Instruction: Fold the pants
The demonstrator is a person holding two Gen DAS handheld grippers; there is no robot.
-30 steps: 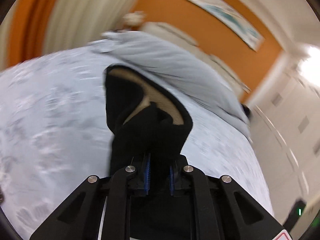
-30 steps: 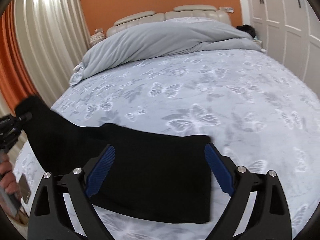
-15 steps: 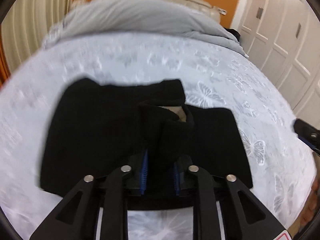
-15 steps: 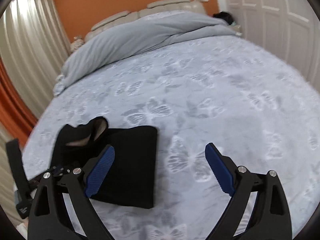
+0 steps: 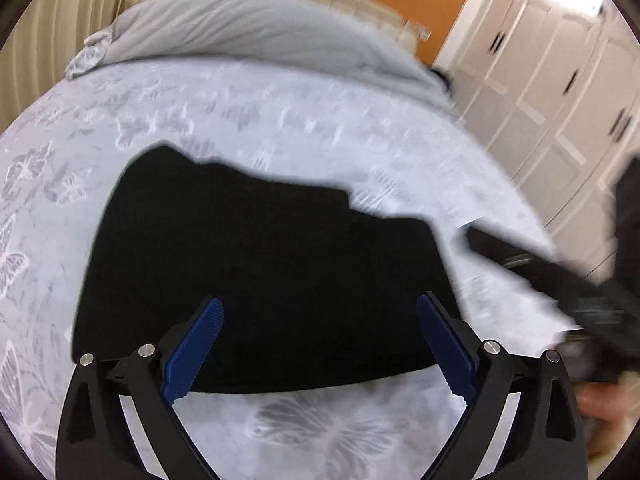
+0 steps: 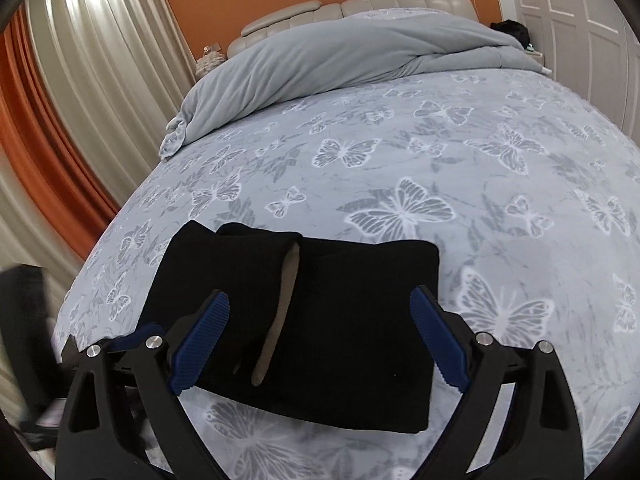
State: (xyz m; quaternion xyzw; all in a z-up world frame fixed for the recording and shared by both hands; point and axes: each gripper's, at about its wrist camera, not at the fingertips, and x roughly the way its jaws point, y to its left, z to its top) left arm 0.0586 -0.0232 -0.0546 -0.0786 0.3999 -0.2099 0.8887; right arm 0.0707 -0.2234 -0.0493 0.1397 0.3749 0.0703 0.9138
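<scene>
The black pants (image 5: pixel 264 272) lie folded into a compact rectangle on the butterfly-print bed sheet (image 5: pixel 280 128). In the right wrist view the pants (image 6: pixel 340 320) show a beige inner lining along a fold edge. My left gripper (image 5: pixel 318 344) is open and empty, hovering over the near edge of the pants. My right gripper (image 6: pixel 320 340) is open and empty, also just above the near edge. The right gripper's black body shows blurred at the right of the left wrist view (image 5: pixel 560 280).
A grey duvet (image 6: pixel 340 60) is bunched at the head of the bed by the padded headboard (image 6: pixel 352 4). Curtains (image 6: pixel 80 100) hang at left, white wardrobe doors (image 5: pixel 560 72) at right. The bed's left edge drops off near the pants.
My left gripper let go of the pants and opened; the raised flap now lies down on the folded stack. My right gripper moved left over the pants.
</scene>
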